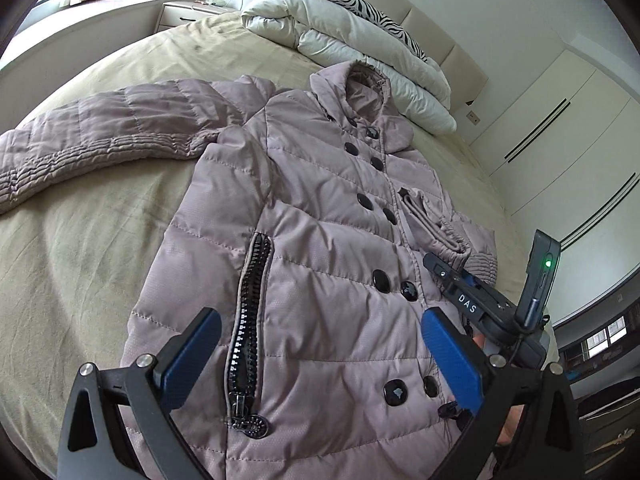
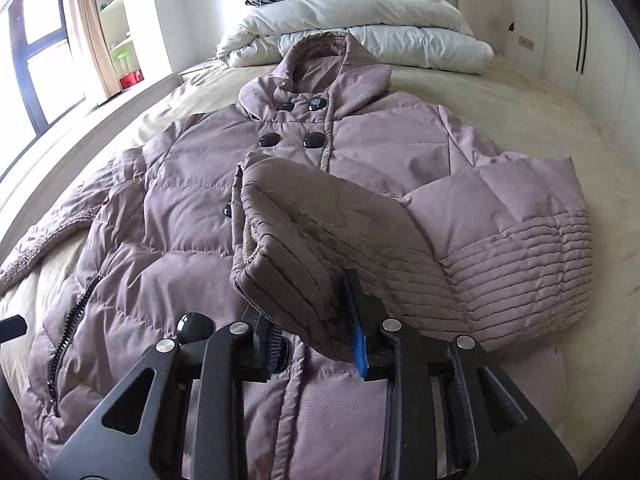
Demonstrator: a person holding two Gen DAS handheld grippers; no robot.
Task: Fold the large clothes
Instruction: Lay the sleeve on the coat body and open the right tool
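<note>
A mauve padded hooded coat (image 1: 320, 216) lies face up on the bed, with black buttons and a black pocket zip (image 1: 248, 320). It also shows in the right wrist view (image 2: 168, 216). My left gripper (image 1: 320, 356) is open and empty, hovering above the coat's lower front. My right gripper (image 2: 316, 320) is shut on the cuff of the coat's right-hand sleeve (image 2: 304, 232) and holds it folded over the coat's chest. The right gripper also shows in the left wrist view (image 1: 440, 268). The other sleeve (image 1: 100, 136) lies stretched out to the left on the bed.
The bed (image 1: 100, 248) has a beige sheet. A folded white duvet (image 1: 352, 56) and a zebra pillow (image 1: 360, 4) lie at the headboard beyond the hood. A nightstand (image 1: 188, 12) and window are at the left, wardrobe doors (image 1: 560, 128) at the right.
</note>
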